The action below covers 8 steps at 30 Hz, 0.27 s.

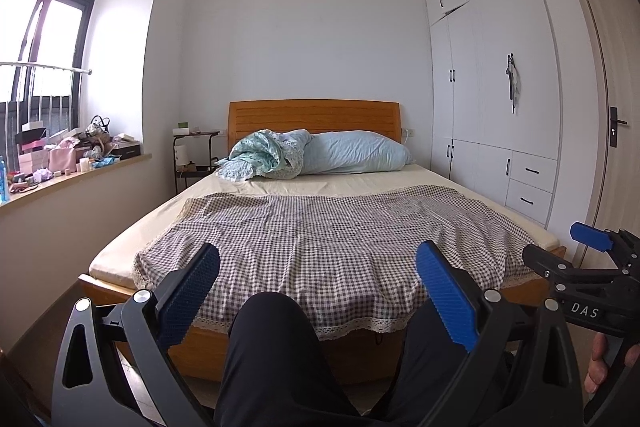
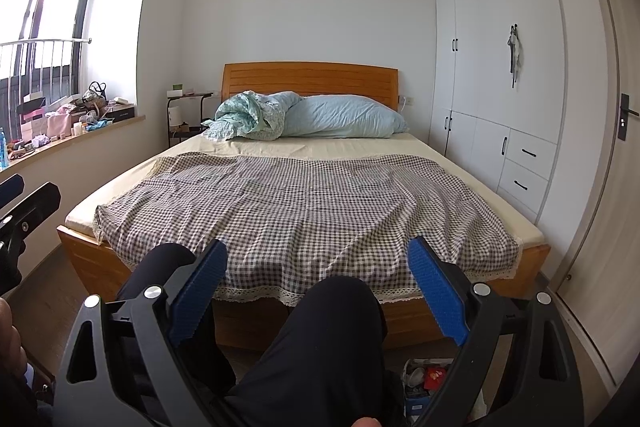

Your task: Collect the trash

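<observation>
Both grippers, left gripper [image 1: 318,291] and right gripper [image 2: 318,287], hanging wide open, gripping nothing, facing the bed [image 1: 320,227]; "DAS" showing on the right one

Checked blanket [image 1: 320,227] on bed, white wardrobe [image 1: 492,99]

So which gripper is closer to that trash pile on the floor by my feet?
Right. The trash pile lies just below the right gripper, under its right finger. The left gripper is further left, and its own view doesn't show the pile.
</observation>
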Tool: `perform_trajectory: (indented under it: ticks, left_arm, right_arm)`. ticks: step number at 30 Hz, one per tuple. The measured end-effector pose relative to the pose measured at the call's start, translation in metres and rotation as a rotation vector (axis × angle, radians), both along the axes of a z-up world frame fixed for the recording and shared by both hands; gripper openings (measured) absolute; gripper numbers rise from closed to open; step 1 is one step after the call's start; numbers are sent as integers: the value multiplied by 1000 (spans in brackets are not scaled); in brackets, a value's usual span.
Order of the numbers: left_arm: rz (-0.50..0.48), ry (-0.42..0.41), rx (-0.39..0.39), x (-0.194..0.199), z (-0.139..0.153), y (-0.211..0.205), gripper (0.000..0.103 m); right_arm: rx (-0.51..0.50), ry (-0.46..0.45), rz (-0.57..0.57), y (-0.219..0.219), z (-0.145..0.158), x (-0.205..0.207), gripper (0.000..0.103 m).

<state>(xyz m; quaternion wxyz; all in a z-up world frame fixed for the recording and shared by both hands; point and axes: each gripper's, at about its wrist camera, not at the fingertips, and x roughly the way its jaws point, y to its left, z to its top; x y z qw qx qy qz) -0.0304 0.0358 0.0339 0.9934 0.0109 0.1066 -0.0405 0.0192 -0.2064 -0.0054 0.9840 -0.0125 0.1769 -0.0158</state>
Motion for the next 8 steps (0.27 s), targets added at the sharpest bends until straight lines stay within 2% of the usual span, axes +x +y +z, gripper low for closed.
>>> perform_trajectory:
  ticks: [8]
  left_arm:
    - [9, 14, -4, 2, -1, 1, 95]
  right_arm:
    - [-8, 1, 0, -1, -1, 1, 88]
